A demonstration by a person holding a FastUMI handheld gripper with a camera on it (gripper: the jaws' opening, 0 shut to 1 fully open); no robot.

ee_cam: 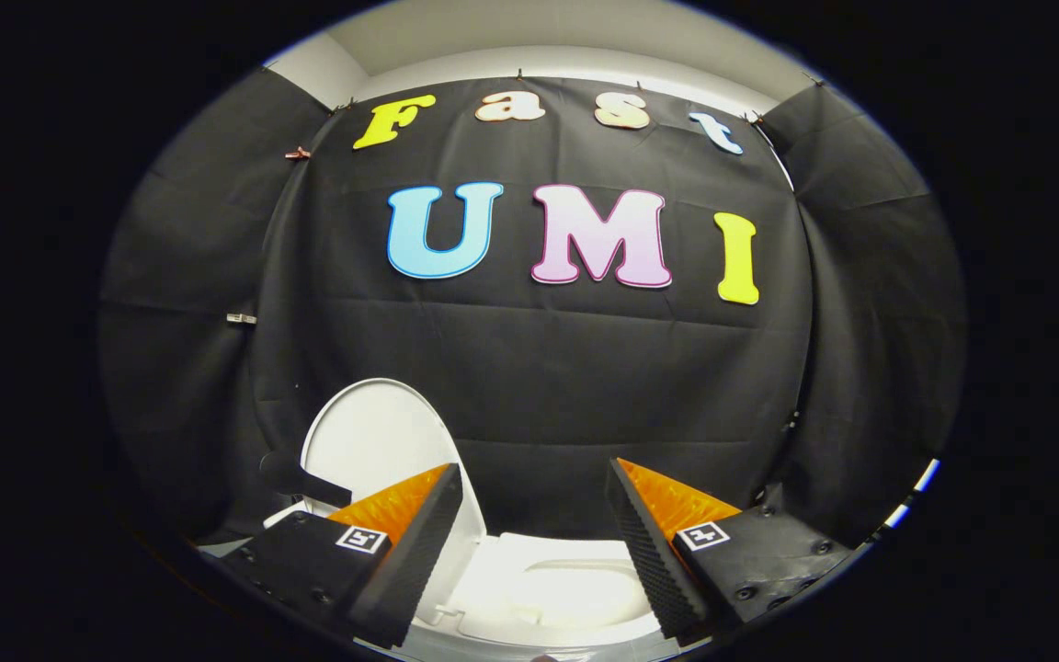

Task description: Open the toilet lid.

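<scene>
A white toilet (548, 588) sits low, below and between my fingers. Its white lid (382, 441) stands raised, upright, beyond the left finger and leaning toward the black cloth wall. The seat ring and bowl opening show between the fingers. My gripper (534, 487) hangs above the toilet, open, with a wide gap and nothing between its fingers. The left finger (419, 542) overlaps the lower edge of the lid in view; I cannot tell whether it touches.
Black cloth walls (539, 368) enclose the booth on the far side and both flanks. A dark handle-like part (295, 478) sticks out beside the lid's left. A pale ceiling strip (566, 55) runs above the cloth.
</scene>
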